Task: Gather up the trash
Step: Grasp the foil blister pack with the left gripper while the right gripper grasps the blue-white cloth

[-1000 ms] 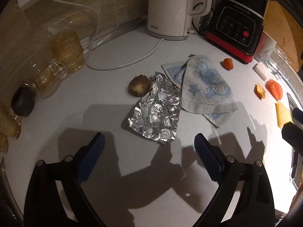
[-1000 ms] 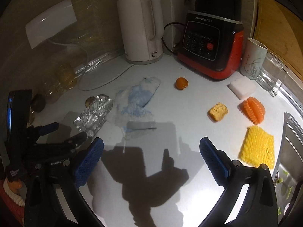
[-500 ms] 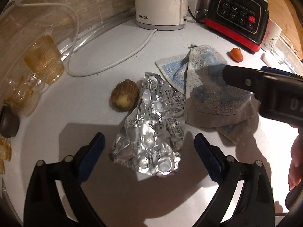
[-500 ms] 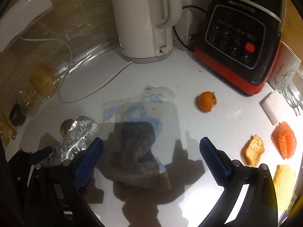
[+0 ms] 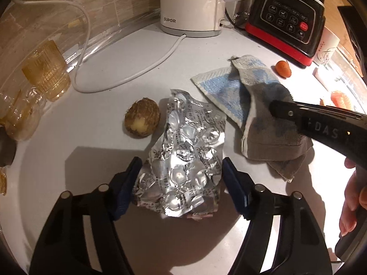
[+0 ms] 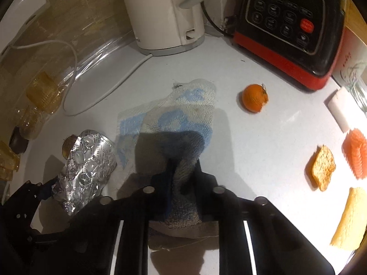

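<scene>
Two grippers worked over a pale countertop (image 5: 96, 123) strewn with scraps. At the far left of the left wrist view stood amber glassware (image 5: 45, 78) against the wall, with a white cord (image 5: 128, 78) looping past it to a white kettle (image 5: 190, 4) at the back. Next came a small brown root (image 5: 142, 120), peeled pale on one side, lying just beside a crumpled silver blister pack (image 5: 185, 160). The left gripper (image 5: 181, 178) straddled the near end of that pack, its blue fingers (image 5: 128, 183) closing in with the foil between them; the left pad seemed to touch the foil's edge, though a firm grip could not be made out.

Right of the pack lay a blue-and-white cloth (image 5: 231, 89), rumpled and partly in shadow. The right gripper (image 6: 183, 171) came down onto its near end, fingers pressed together with a fold of the towelling pinched between them. A person's hand (image 5: 353, 190) showed at the right edge of the left wrist view.

Farther right, a black-and-red blender base (image 6: 289, 23) stood at the back, a small orange fruit (image 6: 254, 98) lay in front of it, apart from the cloth. Beyond were a brownish peel piece (image 6: 323, 167), an orange foam net (image 6: 357, 153), a yellow foam net (image 6: 351, 220) and a white block (image 6: 339, 107).
</scene>
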`<move>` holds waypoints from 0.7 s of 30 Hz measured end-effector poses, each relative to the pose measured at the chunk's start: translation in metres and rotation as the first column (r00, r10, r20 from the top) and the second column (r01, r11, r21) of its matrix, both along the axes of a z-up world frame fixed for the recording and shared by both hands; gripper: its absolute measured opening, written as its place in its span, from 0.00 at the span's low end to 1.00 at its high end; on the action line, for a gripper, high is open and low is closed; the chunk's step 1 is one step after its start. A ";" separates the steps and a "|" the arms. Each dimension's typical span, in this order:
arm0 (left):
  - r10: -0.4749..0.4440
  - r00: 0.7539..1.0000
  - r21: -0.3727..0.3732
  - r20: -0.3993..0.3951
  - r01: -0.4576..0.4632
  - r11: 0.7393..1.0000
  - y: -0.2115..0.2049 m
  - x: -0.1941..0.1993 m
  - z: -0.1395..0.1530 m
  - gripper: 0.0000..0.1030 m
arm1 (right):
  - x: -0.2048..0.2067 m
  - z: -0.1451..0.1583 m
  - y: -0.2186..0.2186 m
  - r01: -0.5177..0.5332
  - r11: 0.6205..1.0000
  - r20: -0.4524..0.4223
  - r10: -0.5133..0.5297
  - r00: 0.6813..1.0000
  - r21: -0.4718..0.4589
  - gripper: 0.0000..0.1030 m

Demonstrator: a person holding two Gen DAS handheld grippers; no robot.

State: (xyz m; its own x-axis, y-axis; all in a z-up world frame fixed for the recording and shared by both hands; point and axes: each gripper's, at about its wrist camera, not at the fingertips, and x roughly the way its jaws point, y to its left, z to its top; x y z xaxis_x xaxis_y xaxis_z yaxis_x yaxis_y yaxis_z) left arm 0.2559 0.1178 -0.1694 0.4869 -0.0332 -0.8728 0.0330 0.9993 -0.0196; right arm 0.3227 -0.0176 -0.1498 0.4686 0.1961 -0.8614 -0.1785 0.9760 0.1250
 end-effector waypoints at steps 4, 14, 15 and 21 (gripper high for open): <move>0.007 1.000 -0.019 0.003 -0.007 1.000 0.001 -0.006 0.002 0.63 | -0.008 0.006 -0.011 0.027 0.999 0.004 -0.027 1.000 0.031 0.08; 0.008 1.000 0.020 0.014 -0.008 1.000 -0.007 -0.016 0.001 0.59 | -0.023 0.024 -0.030 0.057 0.995 0.029 -0.059 0.998 0.076 0.08; 0.008 1.000 0.034 0.013 -0.008 0.999 -0.009 -0.016 0.002 0.59 | -0.025 0.025 -0.031 0.057 0.995 0.029 -0.060 0.998 0.078 0.08; 0.002 1.000 0.078 0.004 -0.002 0.997 -0.016 -0.013 0.004 0.57 | -0.031 0.028 -0.032 0.049 0.995 0.037 -0.053 0.998 0.088 0.08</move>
State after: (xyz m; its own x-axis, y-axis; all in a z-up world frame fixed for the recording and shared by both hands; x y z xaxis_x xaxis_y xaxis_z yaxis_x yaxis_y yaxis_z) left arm 0.2432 0.1018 -0.1651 0.4904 0.0359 -0.8708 0.0307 0.9978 0.0584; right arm 0.2919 -0.0496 -0.1214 0.5127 0.2442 -0.8231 -0.1352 0.9697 0.2035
